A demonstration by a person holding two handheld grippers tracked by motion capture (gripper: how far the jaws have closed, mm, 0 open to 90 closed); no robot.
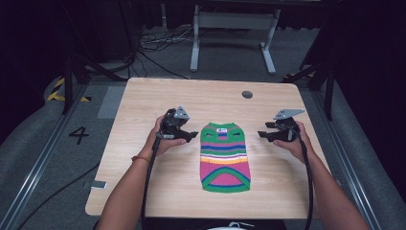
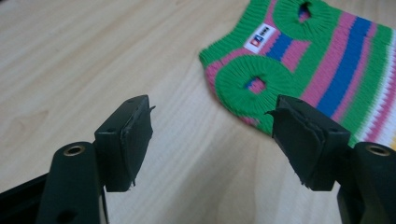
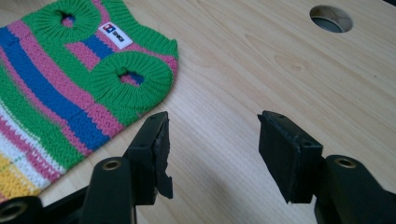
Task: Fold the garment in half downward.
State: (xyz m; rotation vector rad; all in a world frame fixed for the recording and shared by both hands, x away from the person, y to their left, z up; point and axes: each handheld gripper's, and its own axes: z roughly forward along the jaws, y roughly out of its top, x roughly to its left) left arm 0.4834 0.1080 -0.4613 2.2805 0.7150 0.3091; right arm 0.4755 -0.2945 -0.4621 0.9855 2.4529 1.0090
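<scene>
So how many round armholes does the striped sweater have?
2. Both sit at the sweater's far end, flanking the white label: left armhole and right armhole. None seems hidden.

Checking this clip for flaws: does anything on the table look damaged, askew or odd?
The small striped sweater lies flat and straight. The only oddity: the pads of the right gripper look chipped and ragged at the edges.

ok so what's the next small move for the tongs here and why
Probably bring both tongs inward to the top edge of the striped sweater. It lies flat on the table, untouched, between them. The left tongs and right tongs are open and empty, each pointing at a green armhole side, so gripping those two corners looks like the natural next step.
</scene>
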